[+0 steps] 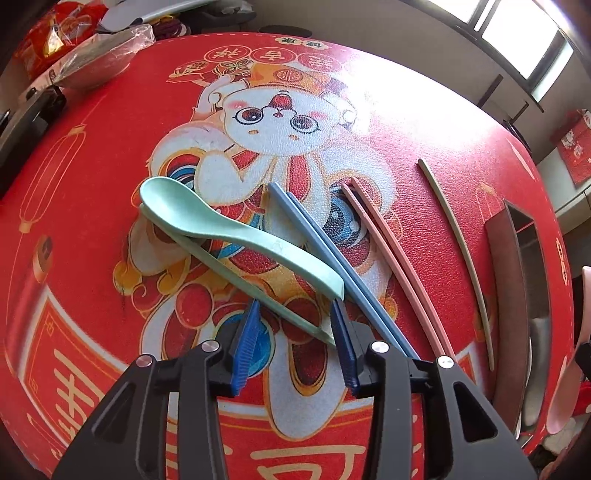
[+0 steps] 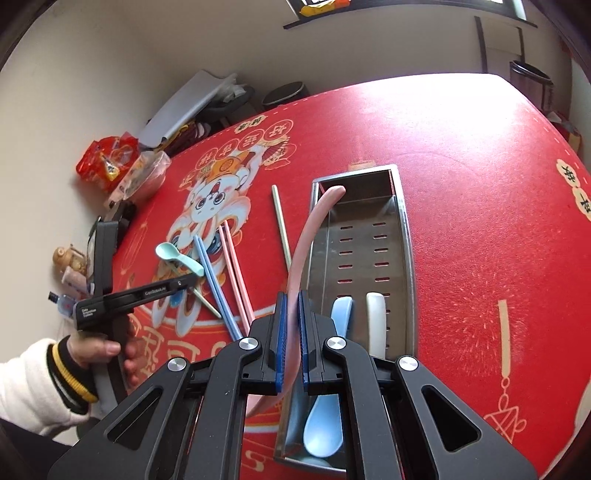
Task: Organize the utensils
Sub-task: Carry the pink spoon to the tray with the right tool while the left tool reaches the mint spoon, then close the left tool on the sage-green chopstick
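Observation:
My left gripper is open just above the handle end of a mint green spoon, which lies across a green chopstick on the red tablecloth. Blue chopsticks, pink chopsticks and one beige chopstick lie to the right. My right gripper is shut on a pink spoon, held over the left rim of a steel utensil tray. A light blue spoon and a white spoon lie in the tray.
A wrapped bowl and red snack bags sit at the table's far left edge. A dark object lies on the left. The tray stands at the right of the left wrist view.

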